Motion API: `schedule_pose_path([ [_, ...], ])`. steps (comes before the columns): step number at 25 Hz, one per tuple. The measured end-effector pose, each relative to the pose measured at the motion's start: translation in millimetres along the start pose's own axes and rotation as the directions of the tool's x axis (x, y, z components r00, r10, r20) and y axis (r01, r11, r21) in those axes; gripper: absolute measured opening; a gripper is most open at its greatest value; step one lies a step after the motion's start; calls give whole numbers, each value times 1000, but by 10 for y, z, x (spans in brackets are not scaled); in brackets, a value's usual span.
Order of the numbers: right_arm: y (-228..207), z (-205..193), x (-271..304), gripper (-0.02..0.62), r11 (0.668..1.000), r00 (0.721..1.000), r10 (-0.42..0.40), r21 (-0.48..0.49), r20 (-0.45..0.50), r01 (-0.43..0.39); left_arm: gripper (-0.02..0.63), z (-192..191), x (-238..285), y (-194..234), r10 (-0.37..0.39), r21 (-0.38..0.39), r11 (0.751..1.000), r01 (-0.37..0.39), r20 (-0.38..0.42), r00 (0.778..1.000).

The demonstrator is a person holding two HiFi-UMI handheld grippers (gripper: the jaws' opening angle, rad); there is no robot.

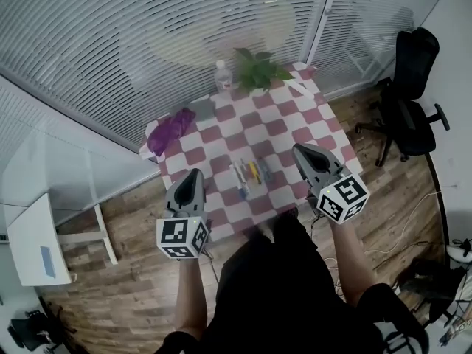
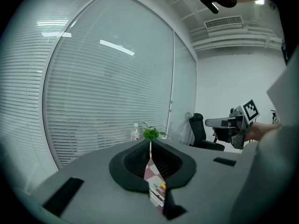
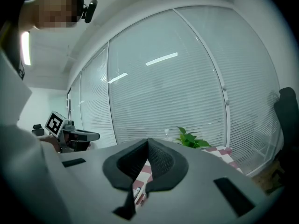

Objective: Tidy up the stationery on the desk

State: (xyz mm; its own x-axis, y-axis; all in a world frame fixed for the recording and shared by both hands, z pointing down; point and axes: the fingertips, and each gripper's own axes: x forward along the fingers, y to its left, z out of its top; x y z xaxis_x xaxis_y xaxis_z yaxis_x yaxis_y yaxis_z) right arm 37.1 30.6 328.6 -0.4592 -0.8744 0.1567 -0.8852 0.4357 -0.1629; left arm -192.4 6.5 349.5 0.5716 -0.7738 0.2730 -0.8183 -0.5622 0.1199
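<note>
A red-and-white checked tabletop [image 1: 289, 126] stands by a window with shut blinds, and the stationery, a short row of slim pens and markers in mixed colours [image 1: 249, 175], lies side by side a little in from the middle of the tabletop's near edge. The left claw [image 1: 193, 177] [image 2: 150, 143] hangs over the near left edge, just left of the row and not touching it. Its two dark jaws meet at the tips with only a thin wedge of gap behind them, and nothing is held between them. The right claw [image 1: 304, 152] [image 3: 147, 141] hangs over the near right edge, just right of the row, its jaws likewise pressed together and empty. A crumpled purple cloth [image 1: 169, 133] lies at the left corner. At the far edge a green leafy potted plant [image 1: 257, 71] [image 2: 151, 134] [image 3: 189, 138] stands beside a small clear plastic bottle [image 1: 222, 76] [image 2: 135, 132]. A black office chair [image 1: 409, 94] stands on the wooden floor [image 1: 133, 293], well apart from the right edge.
</note>
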Motion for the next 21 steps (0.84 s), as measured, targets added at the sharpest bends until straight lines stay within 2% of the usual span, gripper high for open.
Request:
schedule_pose_path([
  [21,83,40,-64,20,998,1000,24,-57,-8,-25,40,-51,-78,4,24,-11,1000,-24,-5,1000],
])
